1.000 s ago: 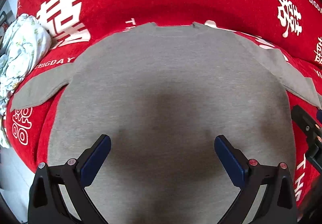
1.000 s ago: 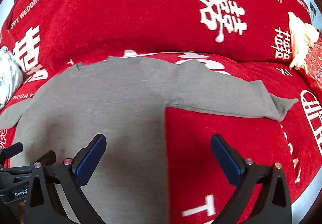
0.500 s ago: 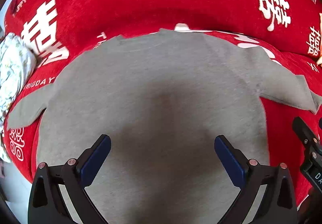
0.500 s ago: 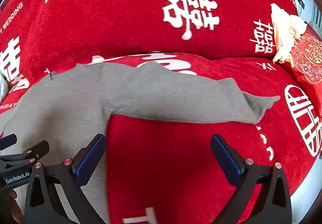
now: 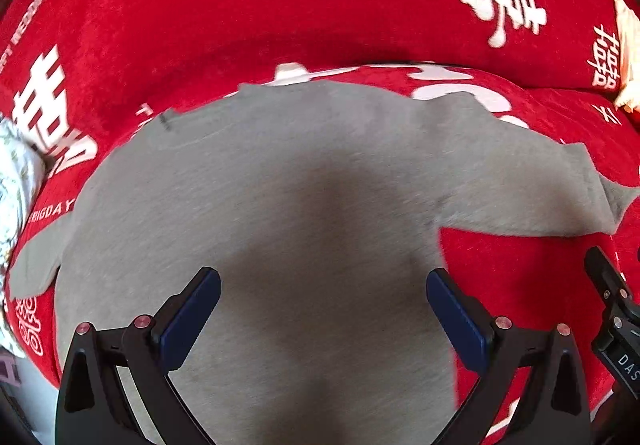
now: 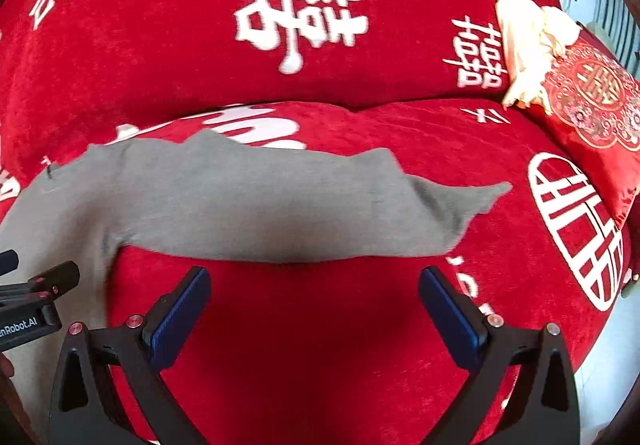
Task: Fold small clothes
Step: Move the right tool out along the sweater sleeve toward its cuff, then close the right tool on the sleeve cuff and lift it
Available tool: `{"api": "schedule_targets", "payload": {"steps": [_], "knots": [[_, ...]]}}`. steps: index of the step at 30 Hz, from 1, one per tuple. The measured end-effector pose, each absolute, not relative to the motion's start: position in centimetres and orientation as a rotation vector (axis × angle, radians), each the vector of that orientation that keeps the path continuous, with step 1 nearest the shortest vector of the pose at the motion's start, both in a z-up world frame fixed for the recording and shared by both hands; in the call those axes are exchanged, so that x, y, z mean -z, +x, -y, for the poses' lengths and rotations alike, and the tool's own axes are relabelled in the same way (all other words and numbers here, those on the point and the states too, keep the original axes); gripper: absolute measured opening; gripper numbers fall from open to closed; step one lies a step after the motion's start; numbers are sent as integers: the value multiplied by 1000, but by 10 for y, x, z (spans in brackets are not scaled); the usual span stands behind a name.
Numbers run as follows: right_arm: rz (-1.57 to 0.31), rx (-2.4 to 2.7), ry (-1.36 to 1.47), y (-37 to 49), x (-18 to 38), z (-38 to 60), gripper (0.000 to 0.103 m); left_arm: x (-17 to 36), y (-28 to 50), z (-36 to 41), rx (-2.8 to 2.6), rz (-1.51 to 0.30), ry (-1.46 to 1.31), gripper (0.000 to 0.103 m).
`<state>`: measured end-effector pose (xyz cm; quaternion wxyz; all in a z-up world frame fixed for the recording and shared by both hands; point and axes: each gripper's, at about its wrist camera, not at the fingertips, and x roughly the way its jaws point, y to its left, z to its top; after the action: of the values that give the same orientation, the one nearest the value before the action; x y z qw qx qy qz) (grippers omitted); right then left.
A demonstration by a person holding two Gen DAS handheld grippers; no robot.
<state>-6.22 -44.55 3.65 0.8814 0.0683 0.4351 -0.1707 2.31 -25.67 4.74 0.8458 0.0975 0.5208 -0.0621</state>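
A grey long-sleeved top point(image 5: 280, 205) lies flat on a red sofa seat, neck toward the backrest, sleeves spread to both sides. My left gripper point(image 5: 322, 305) is open and empty, hovering over the top's lower body. My right gripper point(image 6: 314, 305) is open and empty over bare red cover, just in front of the top's right sleeve point(image 6: 280, 205). The sleeve's cuff point(image 6: 476, 197) points right. The right gripper's body shows at the right edge of the left wrist view point(image 5: 616, 321).
The red sofa cover point(image 6: 320, 345) with white lettering runs under everything, backrest point(image 6: 200, 45) behind. A red embroidered cushion point(image 6: 596, 105) and a cream cloth point(image 6: 528, 45) sit at the right end. A pale patterned cloth point(image 5: 16, 181) lies at the left end.
Both grippers have moved to the right along the top. The right gripper now faces the right sleeve instead of the body. Both stayed open.
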Motion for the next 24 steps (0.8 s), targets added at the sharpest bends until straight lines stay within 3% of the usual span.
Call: {"api": "schedule_targets", "payload": {"steps": [15,24], "knots": [[-925,542,252,-78,-29,574,103,-42,56,290,148,-1103,207,103],[-889,367,706,-58,5,648,103,-33,68,294,146,-1111,203,103]]}}
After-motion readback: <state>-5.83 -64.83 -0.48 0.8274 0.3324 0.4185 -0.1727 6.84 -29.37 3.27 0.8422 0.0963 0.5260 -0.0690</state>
